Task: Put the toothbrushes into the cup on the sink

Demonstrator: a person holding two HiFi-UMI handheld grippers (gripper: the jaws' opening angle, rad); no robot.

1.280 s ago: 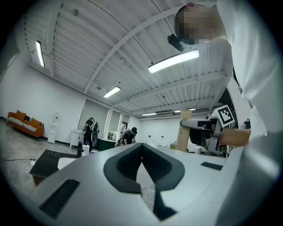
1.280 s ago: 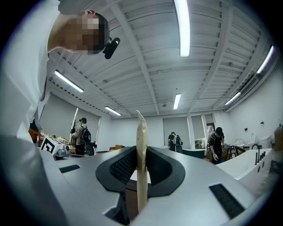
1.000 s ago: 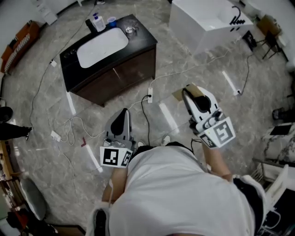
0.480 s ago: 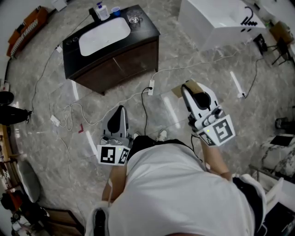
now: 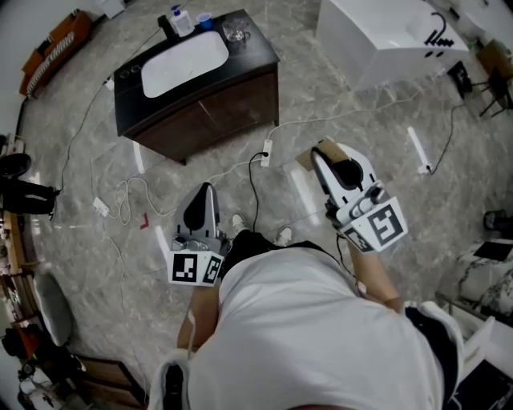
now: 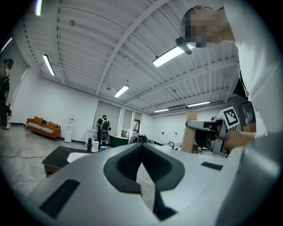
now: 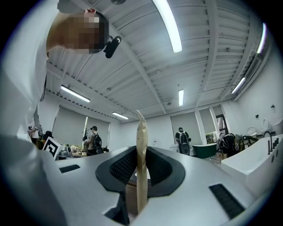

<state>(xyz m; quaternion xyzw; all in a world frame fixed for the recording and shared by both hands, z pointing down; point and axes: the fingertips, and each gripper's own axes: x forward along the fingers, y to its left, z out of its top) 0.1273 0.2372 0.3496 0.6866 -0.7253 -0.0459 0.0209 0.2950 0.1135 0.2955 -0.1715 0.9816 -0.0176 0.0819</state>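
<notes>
Right claw (image 7: 140,152) clamped on a flat tan pack (image 7: 141,167), seen edge-on, upright between the jaws and poking past their tips. Cannot tell what is inside. In the head view, showing as a tan flap at the claw's nose, up over the floor and well apart from the sink.

Left claw (image 6: 141,148) closed, jaws together, nothing between them. Lower and further left, close to the white shirt (image 5: 304,336).

Far ahead, the sink (image 5: 184,62): white basin set in a dark cabinet (image 5: 216,112). On its back edge a blue cup (image 5: 204,18), just beside a white bottle (image 5: 181,22). On the right corner a clear glass (image 5: 235,32).

Further right, a white tub (image 5: 385,36) with a black tap.

All around, marble floor (image 5: 96,160) strewn with cables, with a power strip (image 5: 265,150) between cabinet and claws.
</notes>
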